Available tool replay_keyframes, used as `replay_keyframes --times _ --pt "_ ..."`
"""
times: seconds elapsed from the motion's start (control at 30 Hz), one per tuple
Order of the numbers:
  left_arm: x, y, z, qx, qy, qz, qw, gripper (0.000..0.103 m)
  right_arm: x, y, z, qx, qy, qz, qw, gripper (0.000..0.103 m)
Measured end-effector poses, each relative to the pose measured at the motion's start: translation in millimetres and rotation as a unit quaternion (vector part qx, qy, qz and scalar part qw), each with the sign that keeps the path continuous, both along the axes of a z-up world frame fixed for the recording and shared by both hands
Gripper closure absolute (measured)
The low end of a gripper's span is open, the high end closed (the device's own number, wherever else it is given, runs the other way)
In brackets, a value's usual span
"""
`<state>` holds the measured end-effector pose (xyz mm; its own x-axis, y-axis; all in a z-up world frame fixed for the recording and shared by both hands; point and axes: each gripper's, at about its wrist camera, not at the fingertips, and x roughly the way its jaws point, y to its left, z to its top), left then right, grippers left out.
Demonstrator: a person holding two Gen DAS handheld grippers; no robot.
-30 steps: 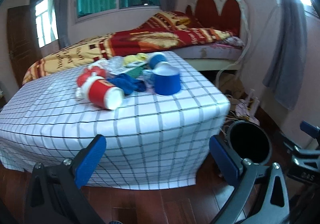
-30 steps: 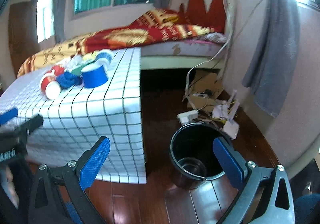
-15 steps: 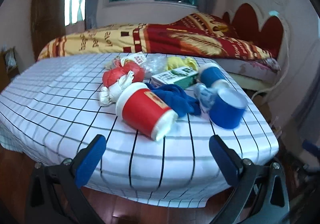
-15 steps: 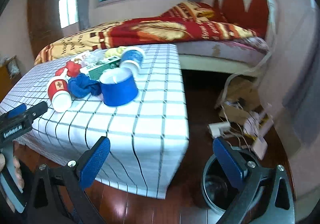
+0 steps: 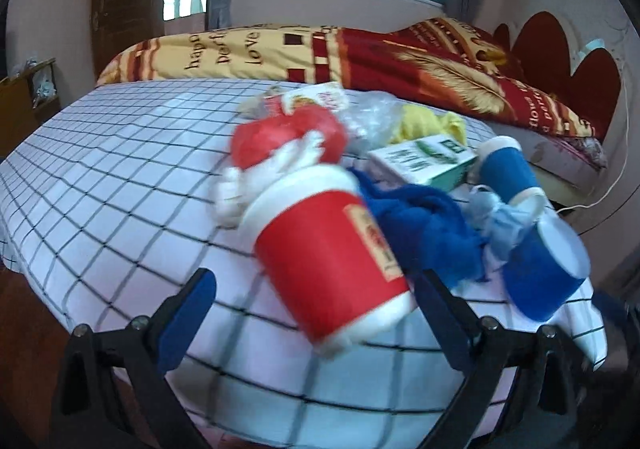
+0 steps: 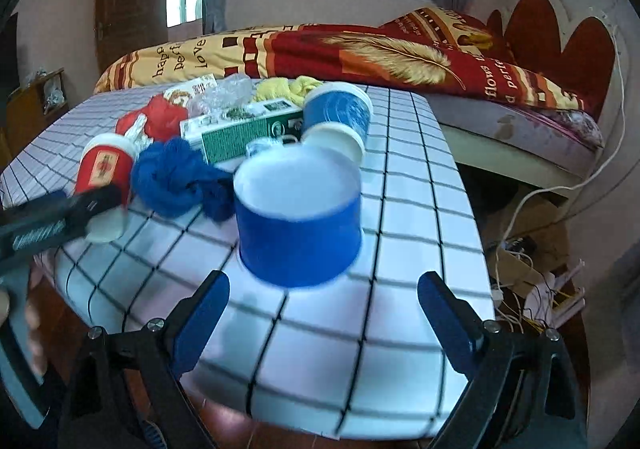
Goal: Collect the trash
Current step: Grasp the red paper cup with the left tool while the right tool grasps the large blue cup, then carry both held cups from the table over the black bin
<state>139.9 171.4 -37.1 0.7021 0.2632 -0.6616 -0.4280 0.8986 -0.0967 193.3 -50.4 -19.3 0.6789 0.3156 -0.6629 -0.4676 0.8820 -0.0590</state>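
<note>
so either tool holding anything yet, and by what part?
Nothing held. Left tool open, red cup just ahead. Right tool starting to close, short of the blue cup.

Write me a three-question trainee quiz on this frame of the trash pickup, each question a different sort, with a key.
1. True or false: the red cup stands upright on the checked tablecloth.
2. Which item sits straight ahead of the right tool? A) green box B) wide blue cup C) yellow cloth
3. Fill in: the crumpled cloth between the red cup and the wide blue cup is ____.

Key: 1 false, it lies on its side. 2 B. 3 blue.
</note>
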Motion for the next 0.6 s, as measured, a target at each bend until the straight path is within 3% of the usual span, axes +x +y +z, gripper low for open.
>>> replay_keyframes --times 0.3,0.4,0.43,0.47,0.5,0.6 --pt "0.4 17.7 8.4 -0.002 -0.024 -0.012 0.9996 0.007 26.5 17.3 6.6 0.022 0.002 -0.006 1.000 0.011" --pt "5.5 22.5 5.4 -0.006 -0.013 -0.015 0.9998 0.015 32.2 19.7 6.0 0.026 0.007 -0.007 1.000 0.016" --pt "4.9 24.4 4.1 -0.010 -0.013 -0.016 0.9997 0.020 33.9 20.9 5.7 0.028 0.011 -0.003 1.000 0.027" --pt "4.0 27.7 2.2 -0.022 -0.013 -0.020 0.9995 0.034 34.2 20.5 5.6 0.031 0.013 -0.001 0.999 0.026" --pt "3.7 29.1 1.5 -0.028 -0.012 -0.026 0.9992 0.041 33.5 20.5 6.2 0.034 0.011 0.002 0.999 0.026" --pt "-3.9 29.0 7.3 -0.020 -0.023 -0.032 0.9990 0.042 25.2 20.3 9.6 0.039 0.000 0.010 0.999 0.027"
